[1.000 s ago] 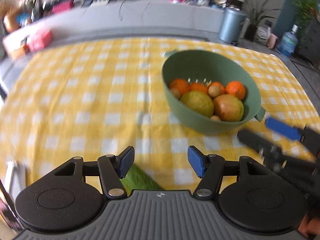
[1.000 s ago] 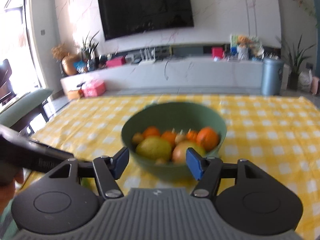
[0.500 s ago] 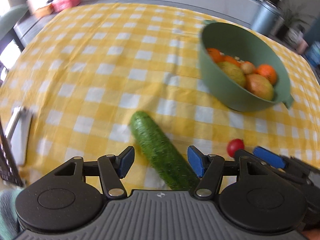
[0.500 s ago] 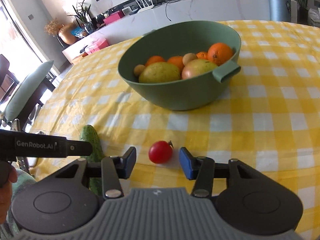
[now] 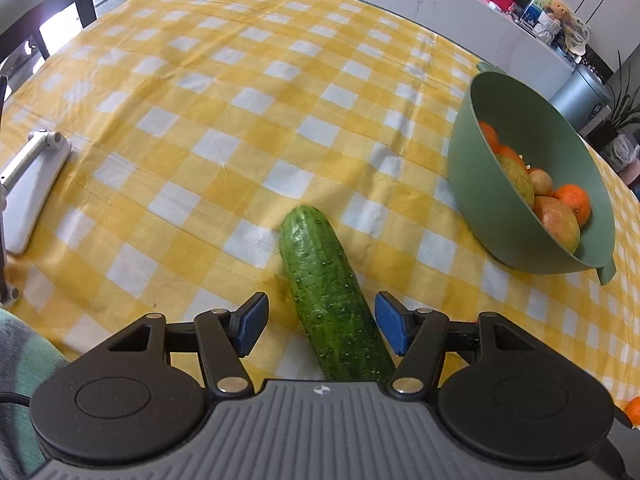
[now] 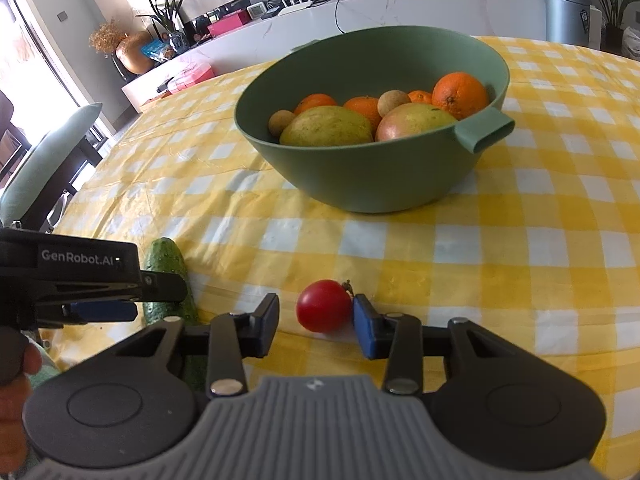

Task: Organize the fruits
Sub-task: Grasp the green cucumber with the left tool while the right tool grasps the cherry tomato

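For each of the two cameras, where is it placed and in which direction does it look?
Left wrist: on the left claw, looking steeply down at the cucumber between its open pads; no hand visible.
Right wrist: on the right claw, looking forward and down at the tomato as its pads are closing around it; a hand shows at the left edge.
Shared: cucumber, green bowl, checked tablecloth.

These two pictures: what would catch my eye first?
Probably the green bowl piled with oranges and bigger yellowish fruit, on the yellow checked tablecloth. Nearer, a small red tomato sits between the right gripper's closing jaws, touching one pad. In the left view, a long cucumber lies between the left gripper's open jaws.
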Demonstrator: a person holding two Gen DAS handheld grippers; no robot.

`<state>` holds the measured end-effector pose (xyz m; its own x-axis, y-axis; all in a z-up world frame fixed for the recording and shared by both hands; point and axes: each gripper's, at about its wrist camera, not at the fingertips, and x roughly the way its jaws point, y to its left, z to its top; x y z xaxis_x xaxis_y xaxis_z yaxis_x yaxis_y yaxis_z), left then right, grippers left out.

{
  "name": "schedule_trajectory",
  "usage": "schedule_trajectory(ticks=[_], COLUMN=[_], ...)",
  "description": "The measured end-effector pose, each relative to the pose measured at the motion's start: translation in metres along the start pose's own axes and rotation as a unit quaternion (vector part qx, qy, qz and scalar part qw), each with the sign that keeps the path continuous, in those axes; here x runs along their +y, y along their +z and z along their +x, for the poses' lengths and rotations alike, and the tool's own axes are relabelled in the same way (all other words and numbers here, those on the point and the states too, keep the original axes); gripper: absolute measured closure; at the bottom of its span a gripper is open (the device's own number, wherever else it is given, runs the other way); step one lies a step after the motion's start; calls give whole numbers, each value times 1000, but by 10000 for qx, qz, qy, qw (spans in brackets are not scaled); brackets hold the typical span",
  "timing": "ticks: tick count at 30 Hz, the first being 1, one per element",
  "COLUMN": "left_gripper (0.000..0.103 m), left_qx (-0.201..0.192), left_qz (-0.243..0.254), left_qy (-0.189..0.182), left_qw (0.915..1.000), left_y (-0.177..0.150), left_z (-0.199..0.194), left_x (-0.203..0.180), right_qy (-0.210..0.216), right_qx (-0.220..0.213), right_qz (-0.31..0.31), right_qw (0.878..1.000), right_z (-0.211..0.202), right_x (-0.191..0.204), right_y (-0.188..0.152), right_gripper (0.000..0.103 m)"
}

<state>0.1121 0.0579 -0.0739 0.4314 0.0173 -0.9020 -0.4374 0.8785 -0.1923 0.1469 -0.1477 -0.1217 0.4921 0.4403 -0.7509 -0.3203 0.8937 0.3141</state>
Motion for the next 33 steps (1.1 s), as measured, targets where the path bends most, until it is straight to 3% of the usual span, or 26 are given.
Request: schedule_trajectory(ticks=[6, 10, 14, 17, 23, 29, 33], left_gripper=[32, 48, 49, 51, 57, 50, 55], left_qx=[78, -44, -78, -130, -281, -173, -298], left_qz=[100, 250, 453, 900, 1964, 1986, 2039], left_qy=[83, 69, 76, 4, -146, -21, -62], left_qw=[9999, 9997, 9989, 9959, 9800, 9799, 9785], left_y=[-3, -7, -6, -6, -13, -15, -18], left_z=[11, 11, 11, 11, 13, 21, 19], left_x=[-8, -11, -16, -26, -54, -55, -53], right_qy=[-177, -274, -276, -357, -431, -490, -499], right_qx=[-67, -84, -93, -126, -145, -91, -83], right_qz=[-227, -374, -207, 23, 496, 557, 513], right_qw=[9996, 9989, 9994, 9993, 9977, 9972, 9974], right_z=[4, 5, 5, 1, -6, -4, -4], right_x=[7, 10, 4, -6, -29, -32, -34], right_y=[1, 0, 2, 5, 10, 11, 11], right_gripper=[74, 78, 78, 78, 78, 78, 78])
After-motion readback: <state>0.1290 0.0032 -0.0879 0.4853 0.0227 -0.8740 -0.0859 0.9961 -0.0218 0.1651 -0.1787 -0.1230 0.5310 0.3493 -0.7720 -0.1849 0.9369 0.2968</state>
